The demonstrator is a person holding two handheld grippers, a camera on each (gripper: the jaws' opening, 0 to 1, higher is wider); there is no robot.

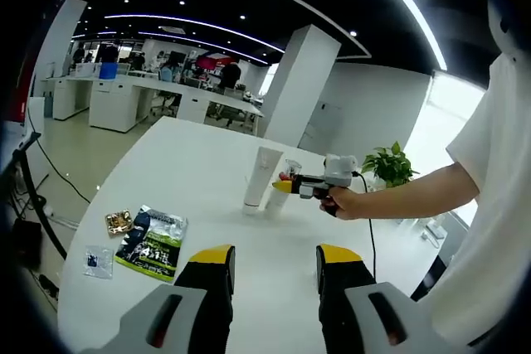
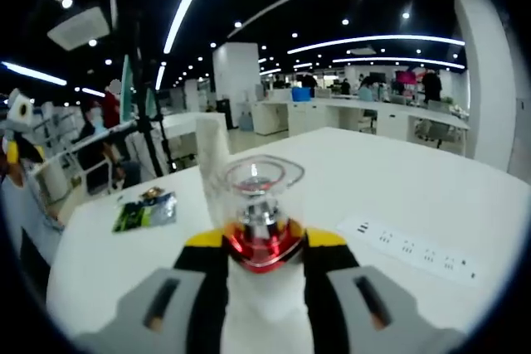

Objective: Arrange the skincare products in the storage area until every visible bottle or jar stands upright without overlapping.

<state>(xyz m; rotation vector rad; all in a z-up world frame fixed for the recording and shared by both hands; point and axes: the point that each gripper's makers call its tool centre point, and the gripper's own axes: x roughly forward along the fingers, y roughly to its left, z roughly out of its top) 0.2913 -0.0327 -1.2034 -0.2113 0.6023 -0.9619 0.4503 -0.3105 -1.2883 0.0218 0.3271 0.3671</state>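
Right gripper (image 2: 264, 248) clamped on a clear-capped bottle (image 2: 259, 213) with red base, squarely between the yellow-tipped jaws, beside a white tube (image 1: 261, 177) standing upright on the white table (image 1: 174, 167); left gripper (image 1: 274, 264) hovering well back, jaws wide, holding nothing

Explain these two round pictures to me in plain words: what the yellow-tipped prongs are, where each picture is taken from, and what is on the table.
A person holds a two-jaw gripper in each hand, with a fisheye camera on each.

The left gripper view looks along the left gripper, its jaws apart and holding nothing. Ahead, the person's hand holds the right gripper beside a white tube standing upright.

The right gripper view looks along the right gripper's jaws, which close on a small clear bottle with a red base. The tube stands just behind it.

On the white table also lie a green packet, a gold sachet, a small clear bag and a white power strip.
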